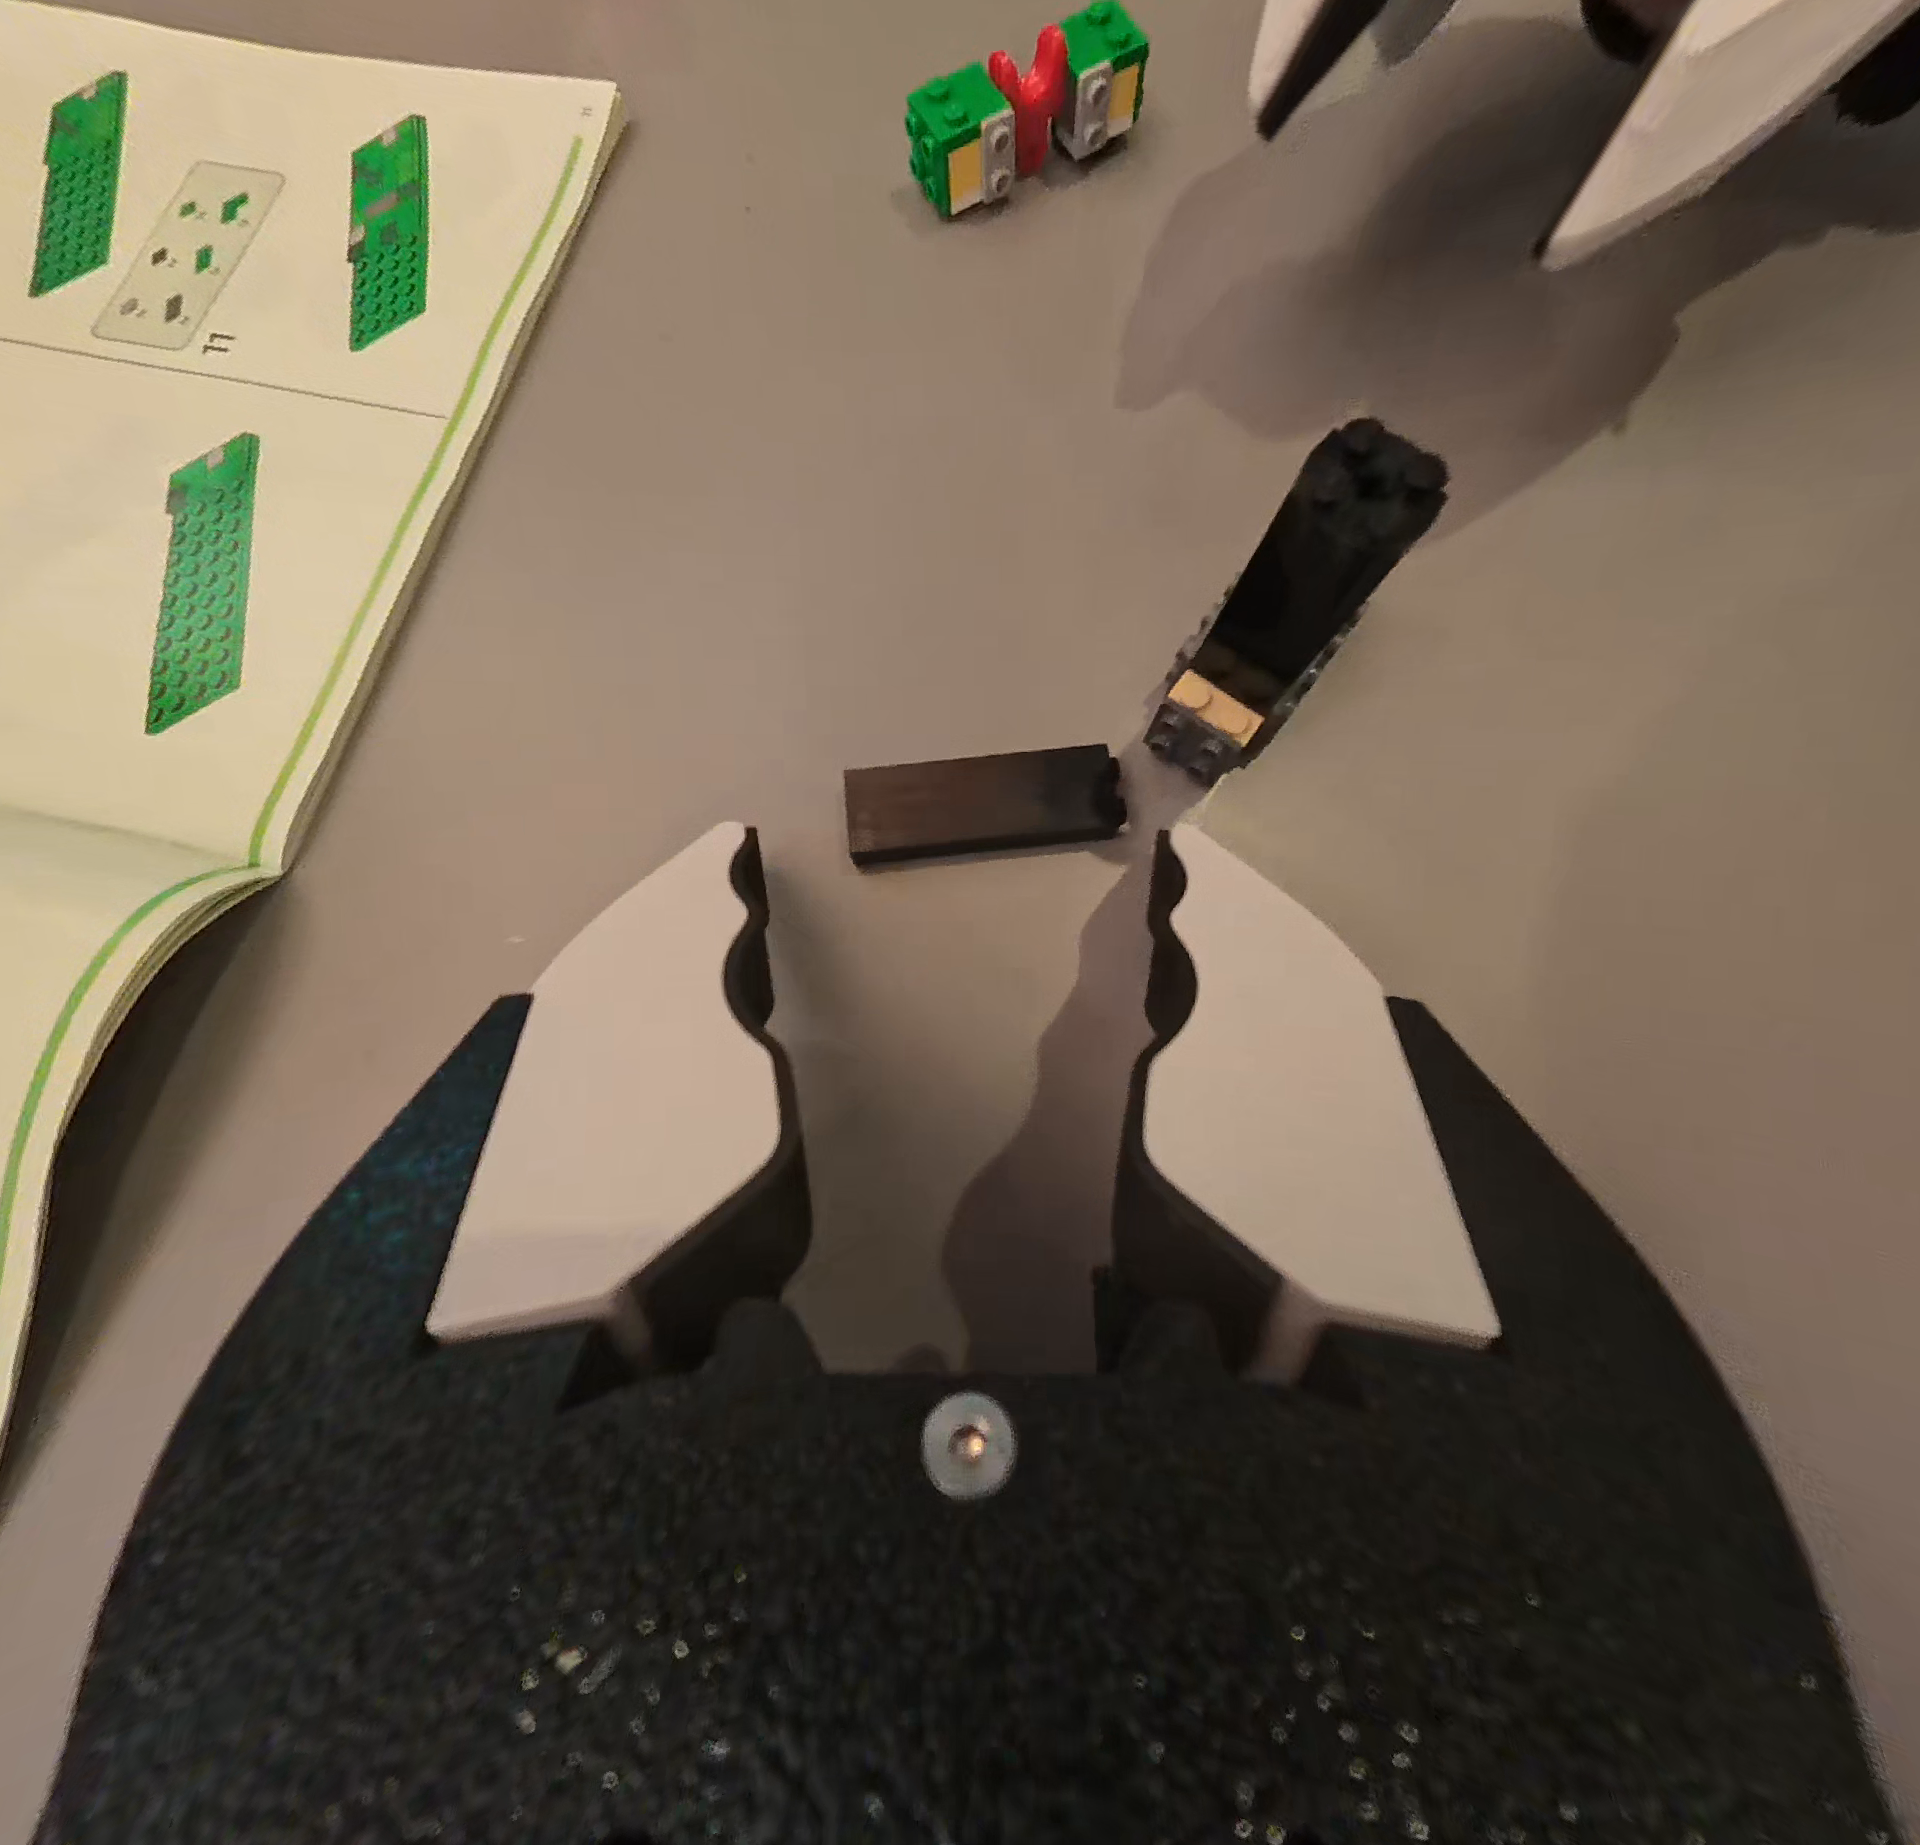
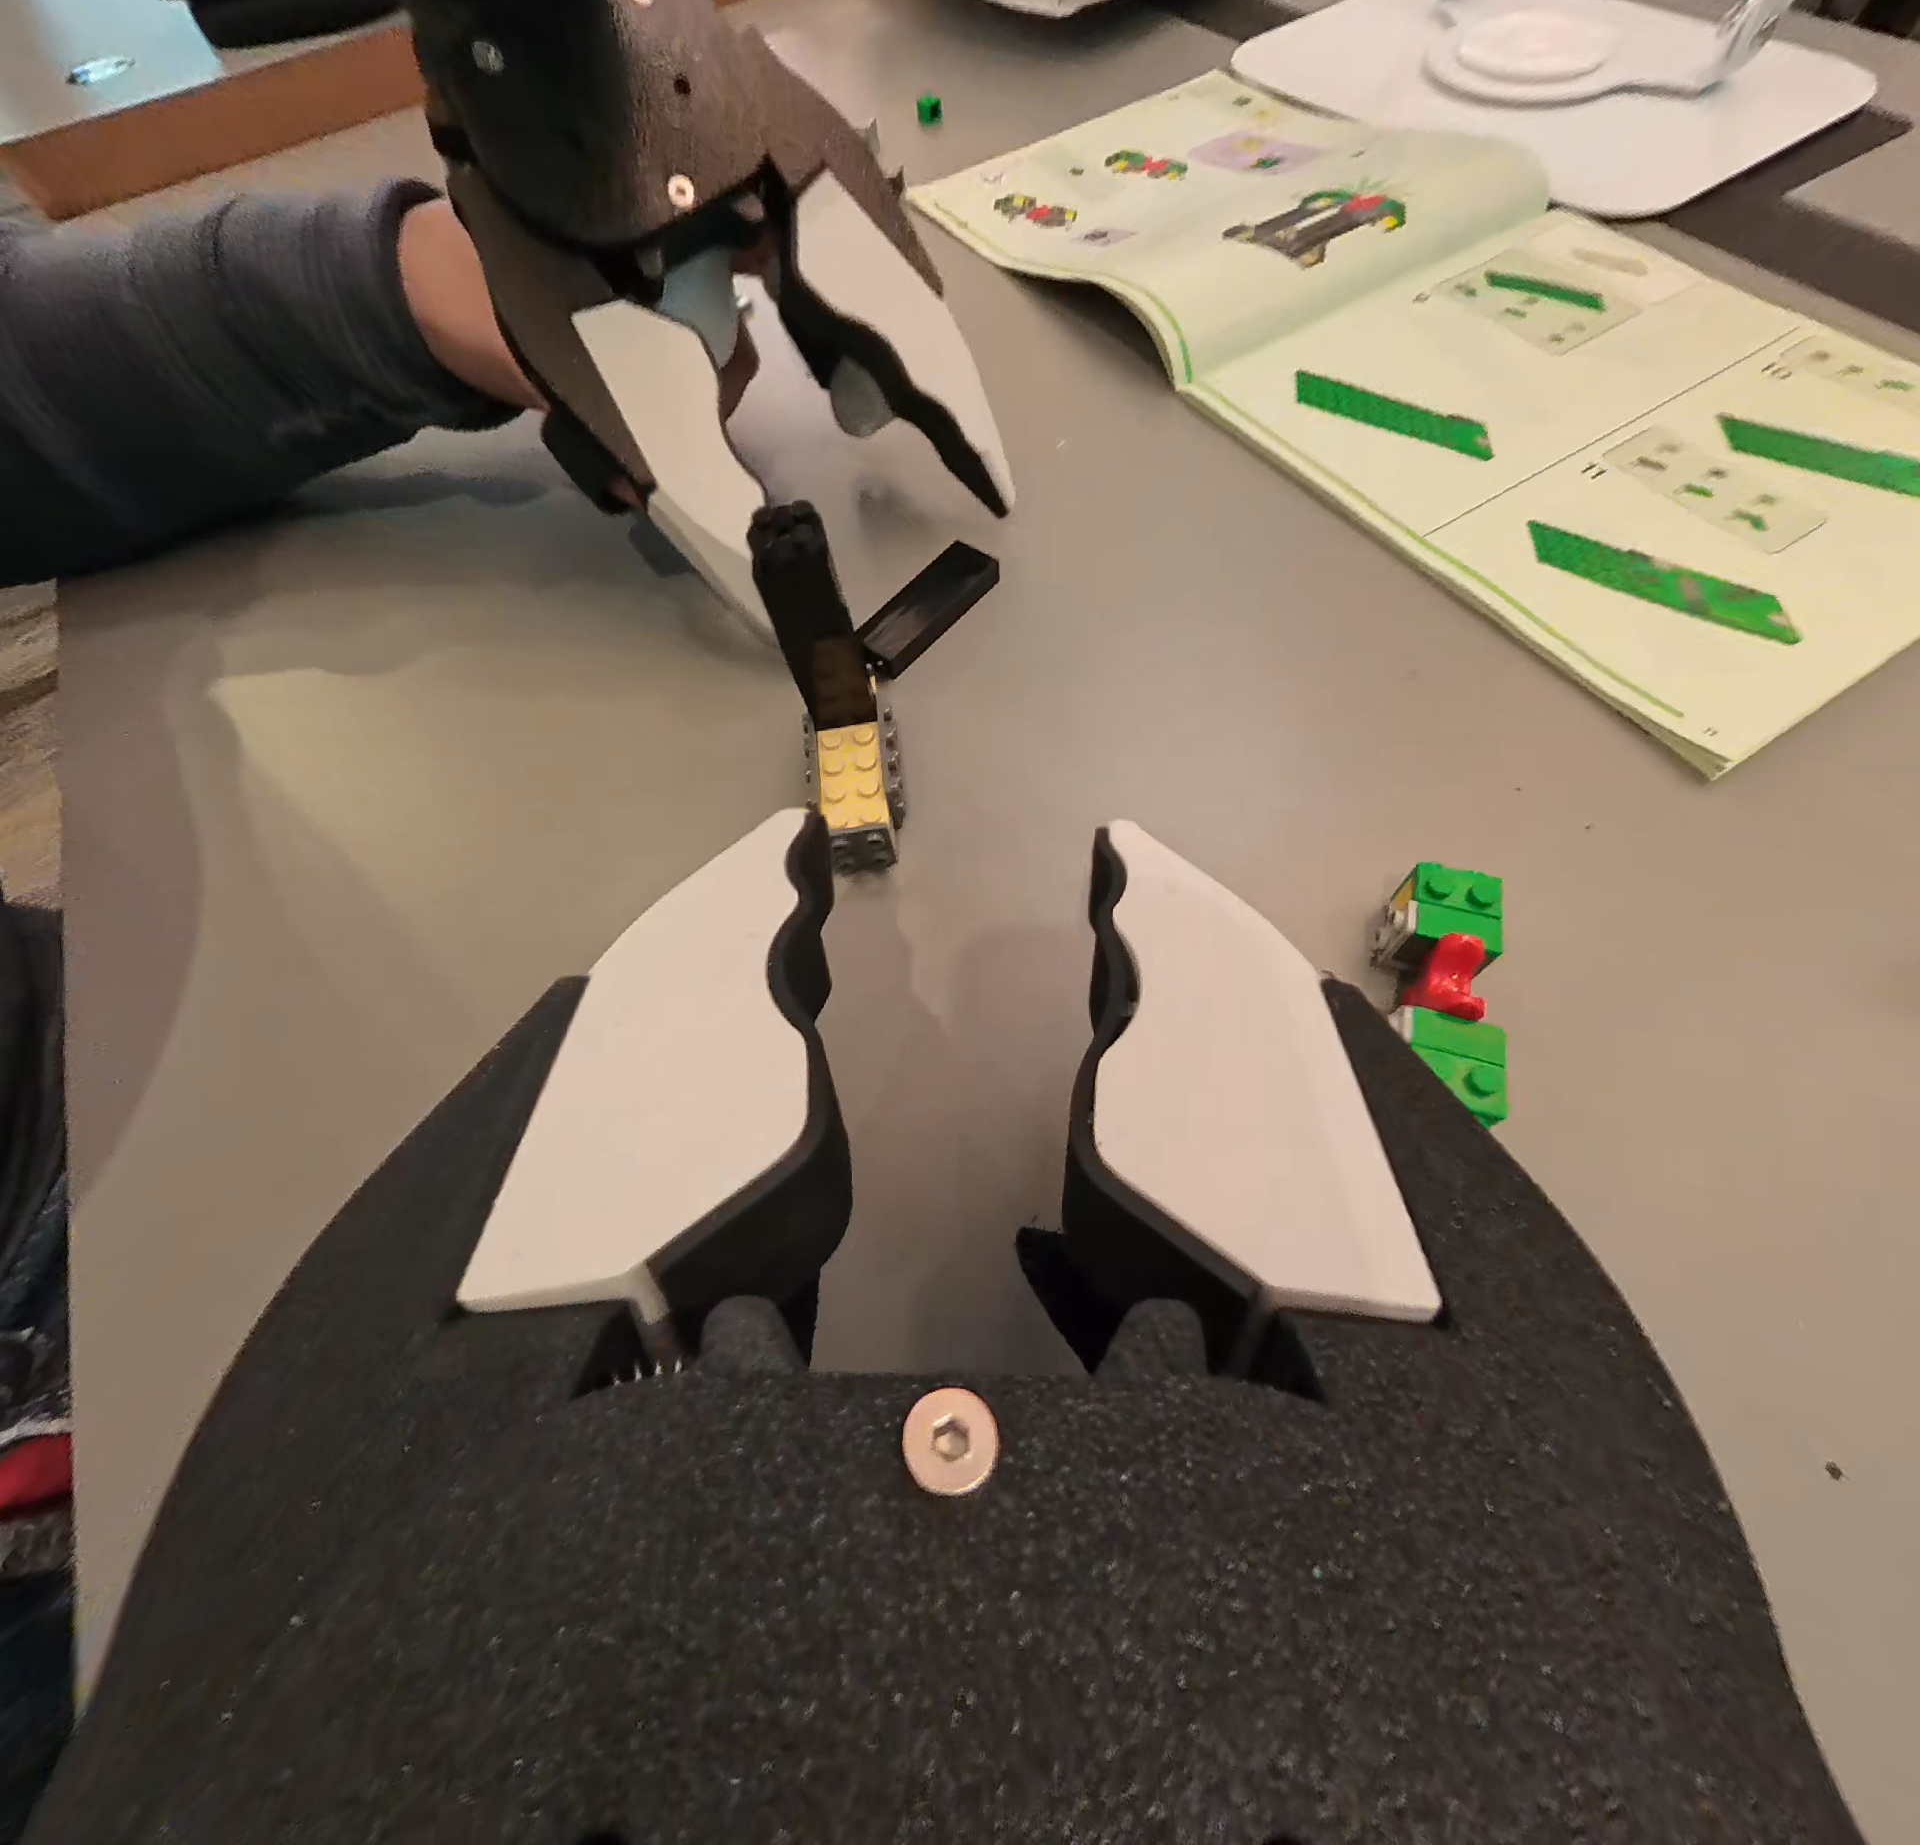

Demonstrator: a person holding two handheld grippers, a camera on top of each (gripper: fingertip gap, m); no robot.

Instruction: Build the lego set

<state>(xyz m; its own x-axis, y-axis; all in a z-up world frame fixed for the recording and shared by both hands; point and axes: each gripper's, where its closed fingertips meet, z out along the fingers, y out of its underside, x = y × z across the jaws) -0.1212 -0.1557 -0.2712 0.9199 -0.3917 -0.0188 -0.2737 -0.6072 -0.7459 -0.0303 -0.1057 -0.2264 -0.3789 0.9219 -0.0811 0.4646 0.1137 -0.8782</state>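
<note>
A black column on a tan and dark grey brick base [image 1: 1309,590] lies tilted on the grey table; it also shows in the right wrist view [image 2: 847,772]. A flat black tile [image 1: 982,806] lies beside the base, just ahead of my left gripper [image 1: 956,839], which is open and empty. In the right wrist view the tile [image 2: 930,606] lies under the open left gripper [image 2: 878,569]. My right gripper [image 2: 956,827] is open and empty, its left fingertip next to the base's grey end. It shows at the top right of the left wrist view [image 1: 1408,185].
A green, red, grey and yellow sub-assembly [image 1: 1029,112] [image 2: 1449,985] sits apart on the table. An open instruction booklet [image 1: 260,341] [image 2: 1455,393] lies to one side. A white tray with a stand [image 2: 1558,102], a small green piece [image 2: 928,110] and a person's sleeve [image 2: 208,361] are farther off.
</note>
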